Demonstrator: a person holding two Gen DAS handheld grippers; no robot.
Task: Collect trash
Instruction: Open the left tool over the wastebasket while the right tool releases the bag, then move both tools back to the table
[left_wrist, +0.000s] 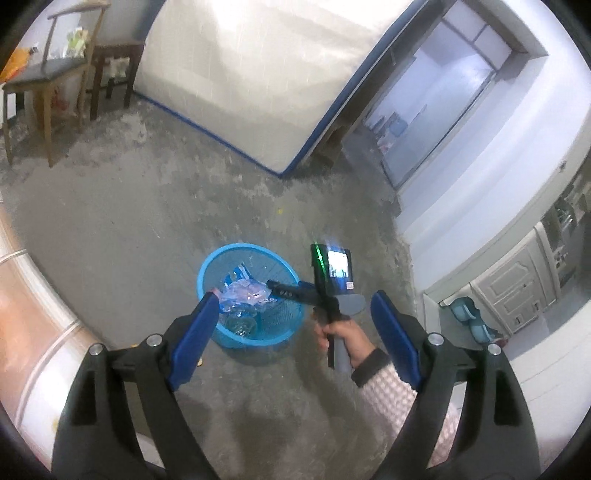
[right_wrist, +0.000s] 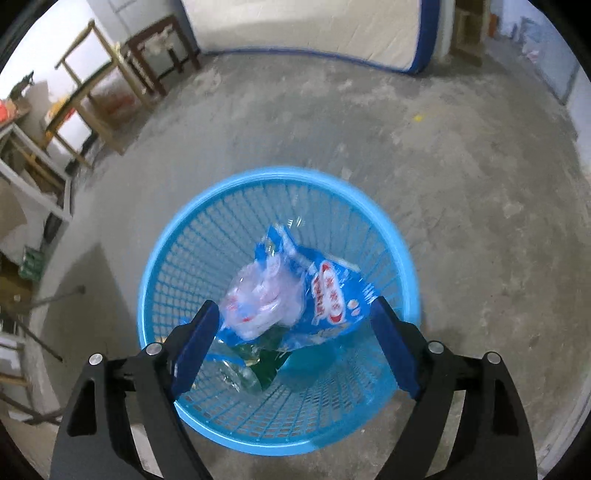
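Right gripper: jaws spread wide and pointed steeply down into the basket; nothing is pinched between the pads, so whatever it carried is let go.
Blue snack bag: just ahead of the right fingertips and between their lines, crumpled, lying loose inside the basket; it looks freshly dropped rather than held.
Clear wrapper: bunched against the near-left side of the blue bag, touching it, resting on other trash below.
Deeper trash: something green and some clear plastic lie under the two bags, below the gripper; I cannot tell what they are.
Blue basket: stands on the concrete floor directly beneath the right gripper, mouth up, so a release from above falls in.
Left gripper: jaws also wide apart and empty, held higher and further back from the basket, likely clear of the drop.
Hand: grips the right tool's handle, reaching over the basket rim from the right of the left gripper.
Mattress: leans upright well beyond the basket.
Wooden chairs: far off to the left of it.
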